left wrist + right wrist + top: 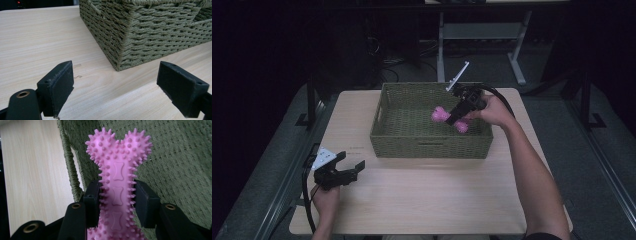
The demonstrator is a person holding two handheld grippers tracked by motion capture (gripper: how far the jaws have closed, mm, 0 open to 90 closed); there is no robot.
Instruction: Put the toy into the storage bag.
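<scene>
STATUS. Right tool (458, 113) is pinching the pink spiked rubber bone-shaped toy (447, 119) across its narrow shaft, jaws pressed against both sides, 1 knobbed end projecting past the jaws. Toy is held over the interior of the green woven rectangular basket (430, 146), right of its centre; whether it touches the basket floor cannot be told. Left tool (346, 171) rests low at the near-left of the light wood bench (422, 200), jaws spread wide w/ nothing between them, pointing toward the basket's near-left corner.

RISKS (judged).
1. Slip/rotation: grip is on the spiked shaft only, so contact is via soft nubs. Heavy end lobes may pivot the toy in the jaws if the wrist turns fast.
2. Snagging: spikes could catch in the basket weave if the toy is dragged along the floor or wall; basket may shift, as the left tool is not bracing it.
3. Bounce-out: rubber toy released from height may rebound toward the right wall.
4. Cable: right tool's cable loops above the far-right rim; may hook it.

MARKINGS. No brand, label or legible text. Shaft carries 3 small embossed bone shapes, no lettering.
</scene>
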